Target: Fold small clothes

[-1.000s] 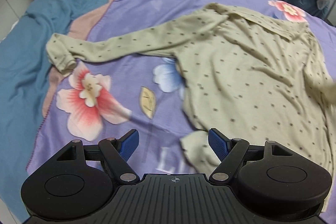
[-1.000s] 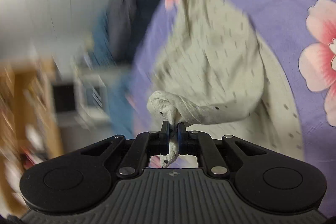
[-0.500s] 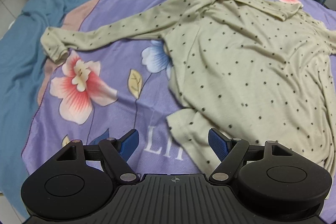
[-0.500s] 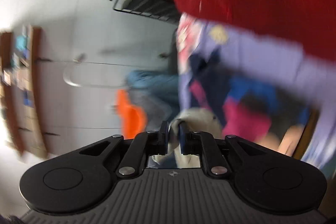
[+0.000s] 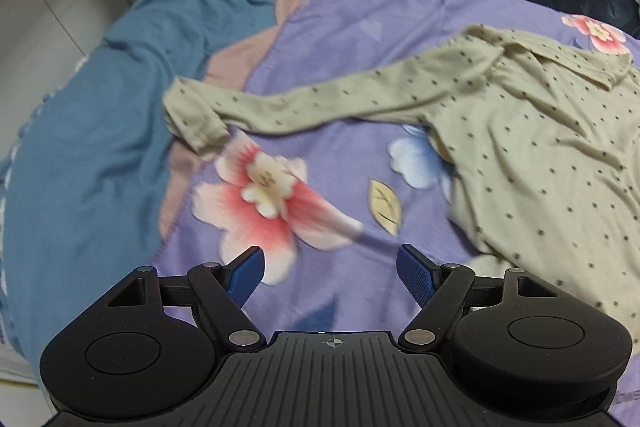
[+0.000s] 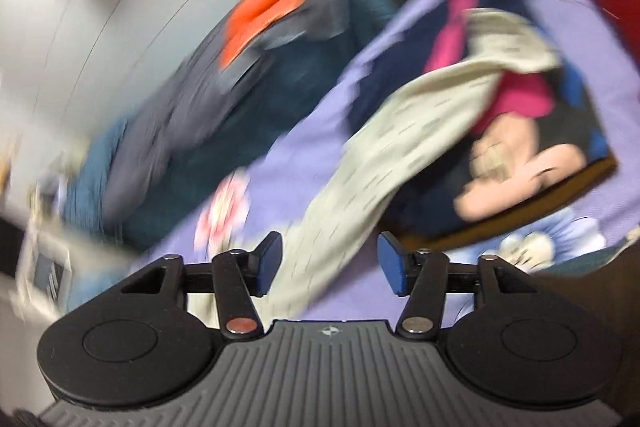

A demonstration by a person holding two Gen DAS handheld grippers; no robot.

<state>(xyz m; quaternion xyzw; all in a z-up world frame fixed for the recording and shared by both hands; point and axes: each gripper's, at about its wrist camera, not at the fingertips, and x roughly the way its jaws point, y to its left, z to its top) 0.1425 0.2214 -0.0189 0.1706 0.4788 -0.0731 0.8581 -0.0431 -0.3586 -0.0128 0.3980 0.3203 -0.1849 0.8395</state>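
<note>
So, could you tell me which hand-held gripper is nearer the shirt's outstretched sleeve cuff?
Left. The left hand-held gripper hangs open short of the cuff; the right hand-held gripper, also open, is over the shirt's other side.

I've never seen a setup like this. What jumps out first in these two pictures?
A pale green dotted shirt lies spread on a purple flowered bedsheet, one long sleeve stretched out to the left. Low in front sits the left gripper, its blue-tipped fingers wide apart over a big pink flower. In the blurred right view, the right gripper is also open, with pale cloth running past it.
</note>
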